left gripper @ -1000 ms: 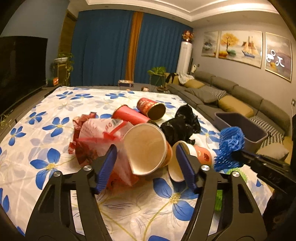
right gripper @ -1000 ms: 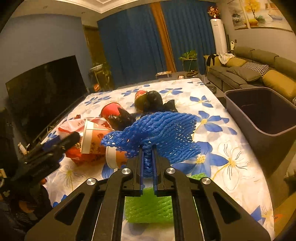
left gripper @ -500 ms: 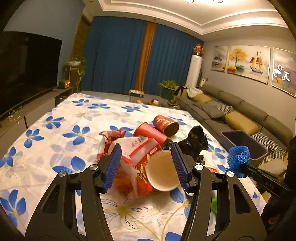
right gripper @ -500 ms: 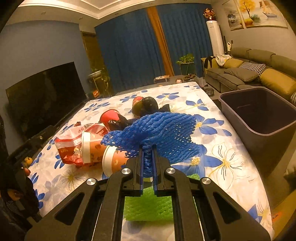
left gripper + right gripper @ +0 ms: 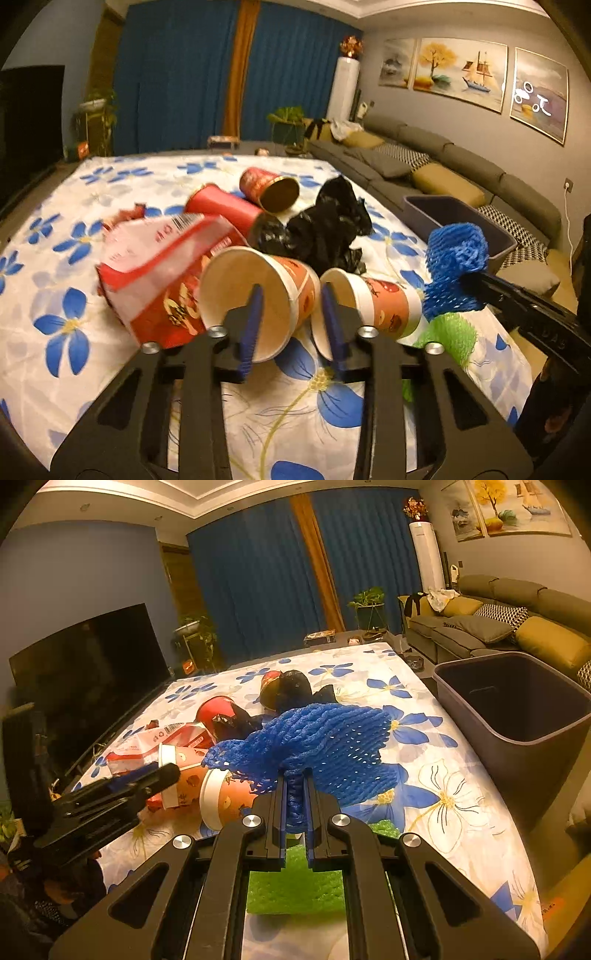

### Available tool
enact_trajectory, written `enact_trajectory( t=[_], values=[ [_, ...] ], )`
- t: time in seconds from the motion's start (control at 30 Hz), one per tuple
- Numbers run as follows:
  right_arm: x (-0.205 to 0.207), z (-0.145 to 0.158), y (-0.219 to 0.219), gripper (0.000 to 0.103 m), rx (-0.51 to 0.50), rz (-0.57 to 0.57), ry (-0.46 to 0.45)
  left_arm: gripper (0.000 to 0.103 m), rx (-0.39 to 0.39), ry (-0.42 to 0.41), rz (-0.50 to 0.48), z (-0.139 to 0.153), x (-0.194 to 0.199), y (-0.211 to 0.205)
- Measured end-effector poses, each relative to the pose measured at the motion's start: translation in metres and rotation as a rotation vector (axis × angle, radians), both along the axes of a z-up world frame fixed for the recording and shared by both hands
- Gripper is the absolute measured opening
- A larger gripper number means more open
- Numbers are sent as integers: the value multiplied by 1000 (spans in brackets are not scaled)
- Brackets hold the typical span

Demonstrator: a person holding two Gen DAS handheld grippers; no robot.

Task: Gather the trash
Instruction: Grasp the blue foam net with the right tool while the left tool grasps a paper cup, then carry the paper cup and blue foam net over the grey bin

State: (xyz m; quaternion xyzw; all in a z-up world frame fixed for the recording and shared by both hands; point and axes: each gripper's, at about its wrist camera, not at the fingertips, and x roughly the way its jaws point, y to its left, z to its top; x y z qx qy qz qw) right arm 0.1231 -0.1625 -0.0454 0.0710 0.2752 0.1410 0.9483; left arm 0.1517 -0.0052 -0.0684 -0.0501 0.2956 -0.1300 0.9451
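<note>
The trash lies heaped on the tabletop (image 5: 74, 369), which is covered by a white cloth printed with blue flowers. The left tongs (image 5: 291, 314) are closing around the rim wall of a paper cup (image 5: 258, 291) that lies on its side with its mouth toward them: one blue finger sits inside the mouth, the other outside the wall, in the gap between this cup and a second paper cup (image 5: 373, 306) lying just beside it. Whether the pads already press on the wall I cannot tell. A torn red and white snack bag (image 5: 155, 273) touches the first cup on its far side; behind them lie two red cups (image 5: 225, 212) on their sides and a crumpled black plastic bag (image 5: 325, 229). The right tongs (image 5: 295, 797) are clamped nearly shut on a piece of blue foam netting (image 5: 325, 738), which spreads out above their tips, held above the cloth. Under it a green foam net (image 5: 295, 886) lies on the cloth near the front edge. A dark grey bin (image 5: 517, 709) stands just beside the tabletop on the sofa side, its mouth open upward.
</note>
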Motion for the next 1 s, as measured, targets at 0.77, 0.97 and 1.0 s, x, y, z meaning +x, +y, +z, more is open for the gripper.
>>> enact_trajectory(
  t=[0.77, 0.97, 1.0],
  values=[
    [-7, 29, -20, 9, -67, -67, -110, 2, -24, -204, 1, 69, -26, -17],
    [-4, 44, -38, 9, -97, -116, -153, 2, -25, -242, -49, 85, -20, -50],
    [-4, 46, -41, 9, -98, -123, -159, 2, -26, -244, -56, 87, -18, -54]
  ],
)
